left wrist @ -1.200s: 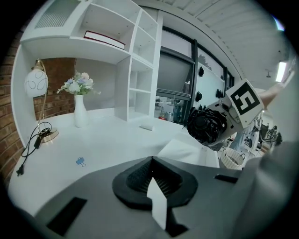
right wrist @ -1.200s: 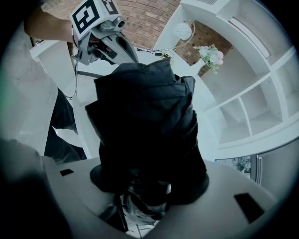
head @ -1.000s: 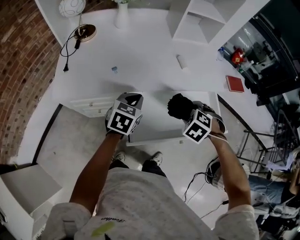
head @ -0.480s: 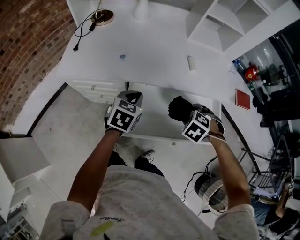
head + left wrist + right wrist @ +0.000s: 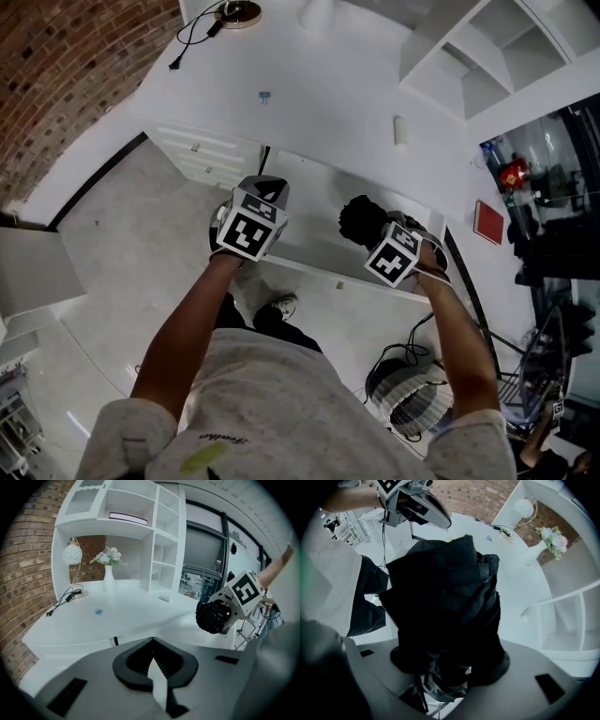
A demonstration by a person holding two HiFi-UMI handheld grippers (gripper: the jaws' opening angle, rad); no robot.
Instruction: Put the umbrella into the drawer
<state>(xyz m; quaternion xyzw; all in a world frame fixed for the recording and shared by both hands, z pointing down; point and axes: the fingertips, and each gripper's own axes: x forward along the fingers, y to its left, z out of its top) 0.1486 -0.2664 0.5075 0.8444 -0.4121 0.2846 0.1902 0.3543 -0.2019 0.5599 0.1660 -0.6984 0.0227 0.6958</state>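
Fabric of the umbrella point(image 5: 445, 597) clamped in our right tool point(image 5: 445, 667) may snag the drawer point(image 5: 314, 234) below — left tool point(image 5: 151, 651) clenched, empty.

The umbrella point(image 5: 445, 611) blocked most of my right gripper view; I couldn't identify the blue speck point(image 5: 264, 96) on the counter point(image 5: 328, 84).

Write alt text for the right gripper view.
The right gripper is shut on a folded black umbrella that fills most of the frame. Behind it are the left gripper at top left, and a white desk with a lamp and a vase of flowers against a brick wall.
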